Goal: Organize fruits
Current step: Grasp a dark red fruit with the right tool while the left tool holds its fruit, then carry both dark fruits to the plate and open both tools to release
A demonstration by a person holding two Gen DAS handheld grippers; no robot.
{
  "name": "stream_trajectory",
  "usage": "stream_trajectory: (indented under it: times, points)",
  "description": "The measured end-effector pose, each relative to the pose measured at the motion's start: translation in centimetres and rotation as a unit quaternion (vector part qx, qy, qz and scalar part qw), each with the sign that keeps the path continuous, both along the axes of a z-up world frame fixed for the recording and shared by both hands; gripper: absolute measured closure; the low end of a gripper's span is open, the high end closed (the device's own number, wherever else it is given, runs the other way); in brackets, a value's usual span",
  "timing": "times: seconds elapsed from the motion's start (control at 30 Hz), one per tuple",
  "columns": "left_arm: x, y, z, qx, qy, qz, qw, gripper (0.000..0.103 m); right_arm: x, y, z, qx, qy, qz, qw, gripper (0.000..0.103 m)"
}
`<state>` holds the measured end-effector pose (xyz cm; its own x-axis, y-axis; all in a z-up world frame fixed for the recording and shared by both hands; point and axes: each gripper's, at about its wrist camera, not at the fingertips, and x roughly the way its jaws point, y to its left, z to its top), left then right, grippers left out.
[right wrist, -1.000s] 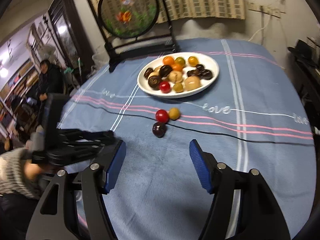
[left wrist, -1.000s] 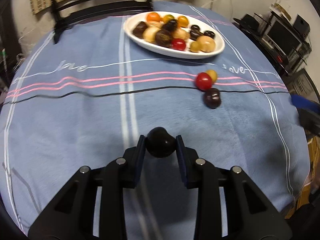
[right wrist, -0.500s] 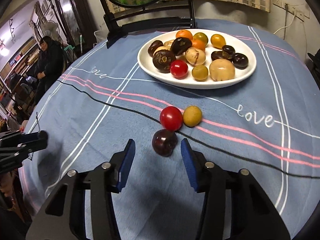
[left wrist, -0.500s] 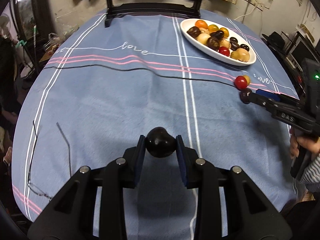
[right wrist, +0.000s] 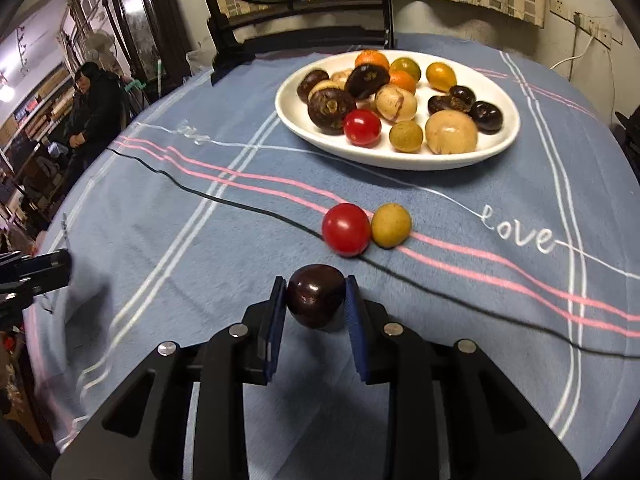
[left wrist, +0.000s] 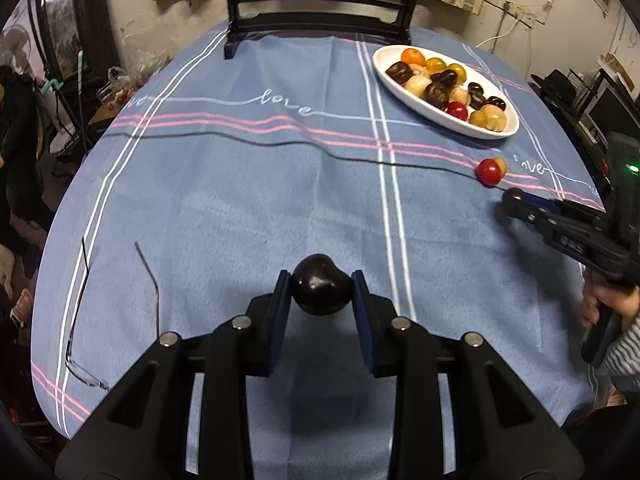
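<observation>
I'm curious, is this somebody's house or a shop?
Probably somebody's home: a round table under a blue "love" tablecloth, a white plate of fruit, and a dark wooden chair by a curtained wall.

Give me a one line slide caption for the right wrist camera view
Right gripper clamps a dark maroon round fruit just short of a red cherry tomato and yellow-green fruit, before the white oval plate.

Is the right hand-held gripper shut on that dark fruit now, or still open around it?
Shut on it: the right hand-held gripper has both blue pads pressed against the dark fruit.
</observation>
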<state>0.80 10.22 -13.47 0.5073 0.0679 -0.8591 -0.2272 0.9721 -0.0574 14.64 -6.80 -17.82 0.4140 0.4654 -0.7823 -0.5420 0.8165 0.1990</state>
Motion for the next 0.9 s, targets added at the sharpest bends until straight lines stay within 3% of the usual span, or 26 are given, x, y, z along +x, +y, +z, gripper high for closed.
stream_trajectory:
  times: [0.53,0.9]
  points:
    - [4.7,-4.5,3.4,-0.006,-0.05,-0.078,0.9957,0.072,-6.6,-4.8,8.6,0.046,-0.077,-0.024,0.996,0.074]
    - [9.1,-7.6,4.5,0.003,-0.057,-0.132,0.9897,0.072,-5.4,-6.6,9.9,0.057,-0.092,-0.054,0.993,0.074]
